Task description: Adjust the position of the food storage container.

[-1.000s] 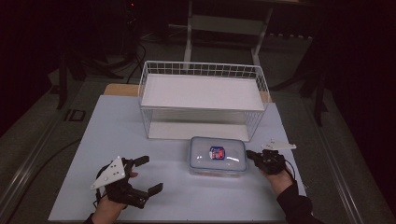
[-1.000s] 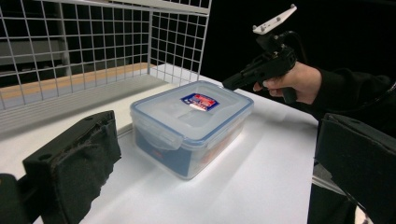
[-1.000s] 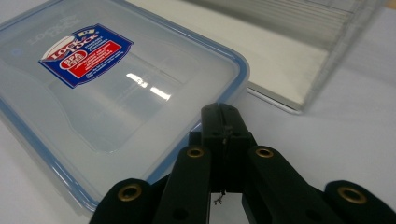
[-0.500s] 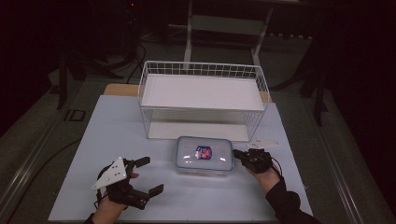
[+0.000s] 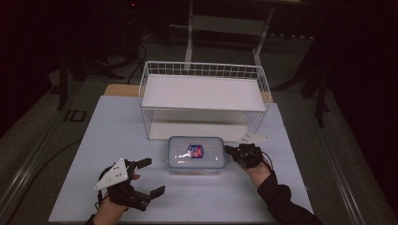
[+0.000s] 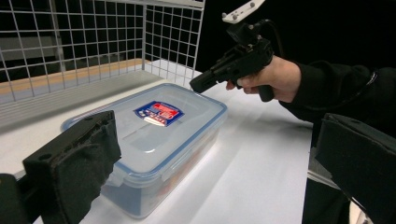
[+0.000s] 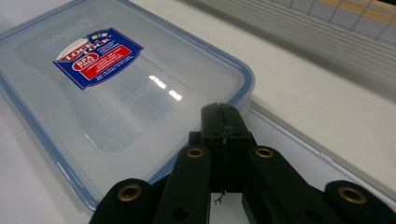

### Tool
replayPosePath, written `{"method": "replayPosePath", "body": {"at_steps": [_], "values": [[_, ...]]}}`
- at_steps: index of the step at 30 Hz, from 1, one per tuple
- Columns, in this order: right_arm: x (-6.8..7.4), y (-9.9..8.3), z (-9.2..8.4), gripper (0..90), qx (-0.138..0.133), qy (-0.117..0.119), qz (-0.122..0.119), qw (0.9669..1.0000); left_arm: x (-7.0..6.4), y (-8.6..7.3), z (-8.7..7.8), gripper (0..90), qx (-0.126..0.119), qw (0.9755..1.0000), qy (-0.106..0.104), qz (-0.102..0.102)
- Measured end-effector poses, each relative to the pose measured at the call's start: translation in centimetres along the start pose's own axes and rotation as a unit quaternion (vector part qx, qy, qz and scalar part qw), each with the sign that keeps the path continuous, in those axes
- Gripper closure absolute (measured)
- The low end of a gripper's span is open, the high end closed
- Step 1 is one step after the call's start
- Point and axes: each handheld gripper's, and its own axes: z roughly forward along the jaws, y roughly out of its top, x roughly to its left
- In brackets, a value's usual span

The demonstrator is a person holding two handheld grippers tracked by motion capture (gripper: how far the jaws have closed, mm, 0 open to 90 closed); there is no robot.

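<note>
While its jaws meet, the right gripper (image 7: 219, 108) touches the box (image 5: 196, 153) edge; left gripper (image 5: 146, 177) gapes nearby.

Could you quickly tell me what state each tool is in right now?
Left tool: open, holding nothing.
Right tool: shut, empty, tips at the food container's lid edge.

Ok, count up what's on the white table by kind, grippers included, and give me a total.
Clear lidded food containers with a blue seal: 1
White wire baskets: 1
Handheld grippers: 2, the left gripper and the right gripper
Total: 4
</note>
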Motion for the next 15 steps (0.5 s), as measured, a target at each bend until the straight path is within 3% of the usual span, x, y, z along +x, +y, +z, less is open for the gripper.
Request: {"method": "replayPosePath", "body": {"at_steps": [8,12,15], "values": [[0.1,0.9,0.7,90.0,-0.008,0.002,-0.001,1.0,-0.1,0.0,0.0,0.0,0.001,1.0,0.001,0.002],[0.5,1.0,0.0,90.0,-0.018,0.002,-0.006,0.9998,0.0,0.0,-0.1,0.0,0.001,1.0,0.003,0.0],[1.1,0.9,-1.6,87.0,-0.048,0.018,-0.015,0.9985,0.1,0.1,-0.1,0.0,0.002,1.0,0.008,0.003]]}}
